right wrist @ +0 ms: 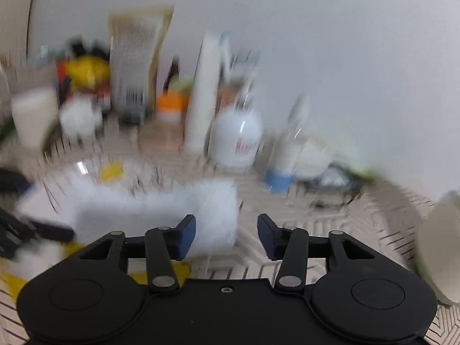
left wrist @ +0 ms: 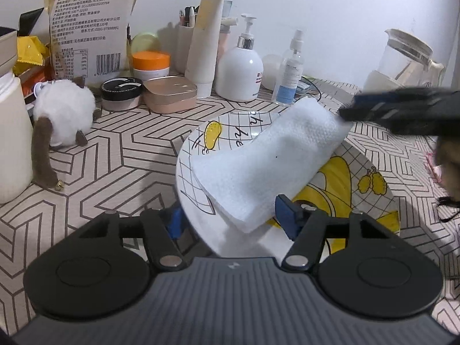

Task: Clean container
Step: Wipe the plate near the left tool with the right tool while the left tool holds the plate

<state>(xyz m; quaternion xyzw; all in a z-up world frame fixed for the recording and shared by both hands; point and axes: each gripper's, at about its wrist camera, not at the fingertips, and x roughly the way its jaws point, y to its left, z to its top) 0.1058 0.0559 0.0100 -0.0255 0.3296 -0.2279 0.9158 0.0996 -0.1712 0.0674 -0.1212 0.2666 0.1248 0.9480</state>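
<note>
A white plate (left wrist: 371,169) with yellow cartoon prints and a black grid sits tilted before my left gripper (left wrist: 233,218), whose jaws straddle its near rim, one blue pad under it and one over it. A folded white paper towel (left wrist: 264,161) lies across the plate. In the left wrist view my right gripper (left wrist: 353,112) is at the towel's far right corner, blurred. In the blurred right wrist view my right gripper (right wrist: 227,235) is open, with the towel (right wrist: 161,215) just ahead to the left and the plate (right wrist: 109,172) behind it.
Toiletries crowd the back of the patterned table (left wrist: 120,149): a white pump bottle (left wrist: 240,69), a spray bottle (left wrist: 290,72), a tall tube (left wrist: 205,37), jars (left wrist: 151,64), a snack bag (left wrist: 92,23). A plush cat toy (left wrist: 63,112) is left, a kettle (left wrist: 405,57) right.
</note>
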